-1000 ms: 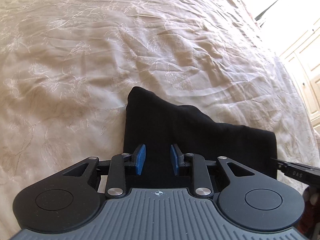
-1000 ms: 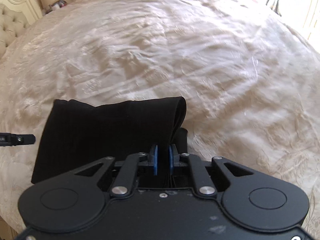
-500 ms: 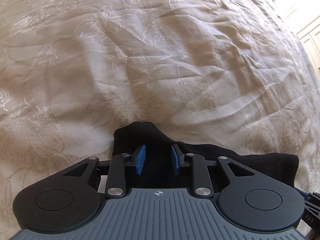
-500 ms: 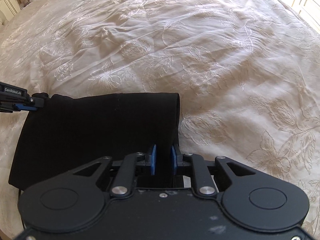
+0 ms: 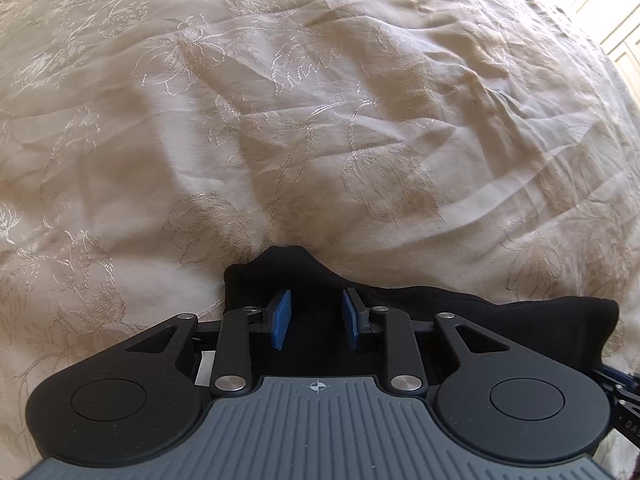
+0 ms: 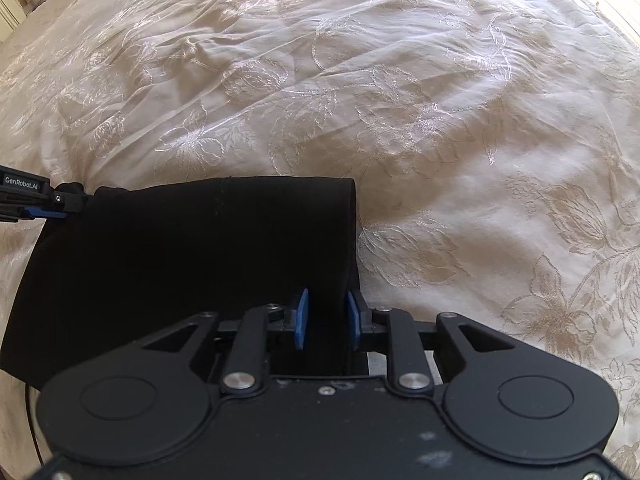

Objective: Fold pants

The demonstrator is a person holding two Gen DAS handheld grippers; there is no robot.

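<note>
A: Where are the pants (image 6: pixel 192 264) at?

B: Lying on the bedspread (image 6: pixel 400 120) as a compact black block. In the right wrist view it fills 7 to 9 o'clock of the frame, with a rounded folded edge along its 3 o'clock side and a straight top edge. Looks like at least one fold is in — layers stacked, no loose leg visible.

A: Grippers?

B: Right gripper (image 6: pixel 327 320) has its blue pads spread with a visible gap, straddling the pants' 3 o'clock edge. Fabric sits between the pads; I can't confirm it's being pinched. Left gripper (image 5: pixel 316 324) likewise — pads apart, black cloth between and under them, a peaked corner of the pants (image 5: pixel 288 264) poking up at 12 o'clock of its fingertips. From the right wrist view the left gripper's tip (image 6: pixel 60 204) touches the pants' 10 o'clock corner.

A: So release stage?

B: My read, yes — both sets of jaws look opened over the far corners of a fold laid down. Not certain; the contact is partly hidden by the gripper bodies.

A: What's left?

B: Possibly one more fold to halve the block, plus flattening that raised corner. Bedspread around it is wrinkled, embroidered, otherwise bare at 12 to 3 o'clock.
</note>
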